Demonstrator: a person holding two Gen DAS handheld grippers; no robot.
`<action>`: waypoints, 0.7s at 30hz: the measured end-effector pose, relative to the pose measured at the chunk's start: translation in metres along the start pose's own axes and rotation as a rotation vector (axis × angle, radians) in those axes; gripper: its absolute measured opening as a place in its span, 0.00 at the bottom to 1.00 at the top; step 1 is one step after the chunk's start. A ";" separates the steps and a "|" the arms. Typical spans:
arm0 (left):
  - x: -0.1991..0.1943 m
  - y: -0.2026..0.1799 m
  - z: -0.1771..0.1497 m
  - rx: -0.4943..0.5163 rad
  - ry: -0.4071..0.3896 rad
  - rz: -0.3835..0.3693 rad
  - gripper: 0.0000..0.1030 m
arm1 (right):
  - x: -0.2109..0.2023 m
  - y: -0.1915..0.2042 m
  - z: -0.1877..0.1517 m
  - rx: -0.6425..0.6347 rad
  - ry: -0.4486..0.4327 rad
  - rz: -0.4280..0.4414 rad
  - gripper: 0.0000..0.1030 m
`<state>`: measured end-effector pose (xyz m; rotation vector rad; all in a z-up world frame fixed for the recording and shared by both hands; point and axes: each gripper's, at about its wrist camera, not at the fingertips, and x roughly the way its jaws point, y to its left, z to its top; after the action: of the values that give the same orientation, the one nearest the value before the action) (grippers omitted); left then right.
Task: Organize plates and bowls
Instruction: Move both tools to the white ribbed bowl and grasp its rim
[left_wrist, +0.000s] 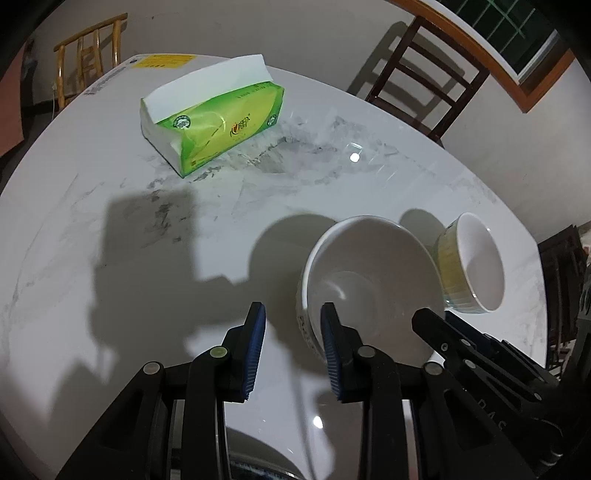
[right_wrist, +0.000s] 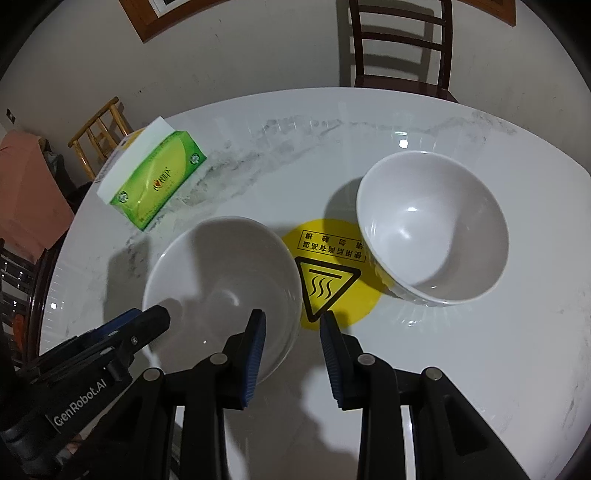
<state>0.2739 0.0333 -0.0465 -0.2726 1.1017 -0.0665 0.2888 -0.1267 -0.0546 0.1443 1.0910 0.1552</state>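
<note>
Two white bowls on a marble table (right_wrist: 480, 369). Near bowl (right_wrist: 221, 280) sits at 11 o'clock from the right gripper (right_wrist: 291, 354); its rim runs just past the right gripper's left finger, rim apparently between the jaws or right beside them, cannot tell which. Far bowl (right_wrist: 432, 229), yellow-ribbed outside, lies at 1 o'clock, well apart from both grippers, tilted, on the edge of the yellow heat sticker (right_wrist: 332, 273).

Left gripper (left_wrist: 291, 350): jaws partly apart, nothing pressed; near bowl (left_wrist: 365, 280) at 1 o'clock, its rim touching or just behind the right pad. Right gripper: jaws partly apart too, empty.

Both grippers flank the near bowl, left at its left rim, right at its right rim. Bowls are round, no long axis. Likely next: pinch a rim of the near bowl. Tissue pack (left_wrist: 210, 122) at 11 o'clock, clear.
</note>
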 end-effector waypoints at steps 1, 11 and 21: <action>0.003 -0.001 0.001 0.006 0.001 0.006 0.25 | 0.003 0.000 0.000 -0.004 0.006 0.002 0.30; 0.020 -0.007 0.005 0.048 0.011 0.040 0.20 | 0.018 0.004 0.003 -0.012 0.032 -0.002 0.24; 0.023 -0.014 0.004 0.084 0.007 0.042 0.10 | 0.021 0.002 0.003 0.003 0.032 0.018 0.17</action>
<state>0.2894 0.0167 -0.0615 -0.1745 1.1086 -0.0763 0.3009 -0.1204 -0.0712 0.1542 1.1221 0.1724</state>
